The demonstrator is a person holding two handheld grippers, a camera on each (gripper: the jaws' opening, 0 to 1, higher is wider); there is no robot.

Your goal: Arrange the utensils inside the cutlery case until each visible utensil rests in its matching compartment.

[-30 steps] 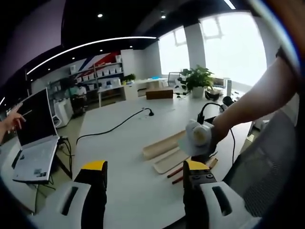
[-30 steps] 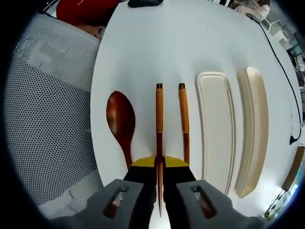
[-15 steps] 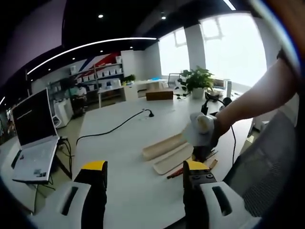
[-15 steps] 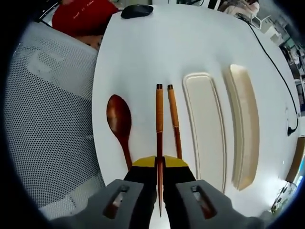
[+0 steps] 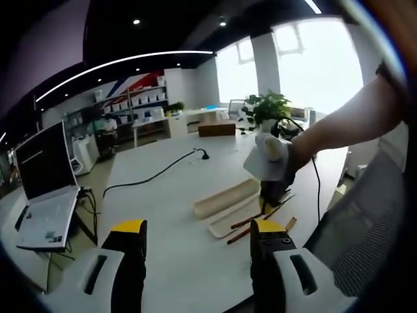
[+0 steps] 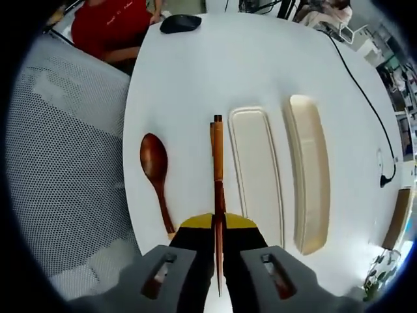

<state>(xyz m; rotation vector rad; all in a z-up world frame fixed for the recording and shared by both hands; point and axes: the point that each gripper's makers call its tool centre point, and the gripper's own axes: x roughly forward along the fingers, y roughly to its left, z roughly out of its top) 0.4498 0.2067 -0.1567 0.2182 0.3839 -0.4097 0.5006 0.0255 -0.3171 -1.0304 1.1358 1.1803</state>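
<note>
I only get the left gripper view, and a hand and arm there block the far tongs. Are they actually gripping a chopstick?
Observer: Yes. The right tongs are shut on one chopstick, which runs straight out between the jaws.
Operator: Where is the spoon?
Observer: The spoon lies on the table, beside the chopstick on the side away from the case.
Operator: Anything in the case yet?
Observer: No. The nearer case half and the farther case half both look empty.
</note>
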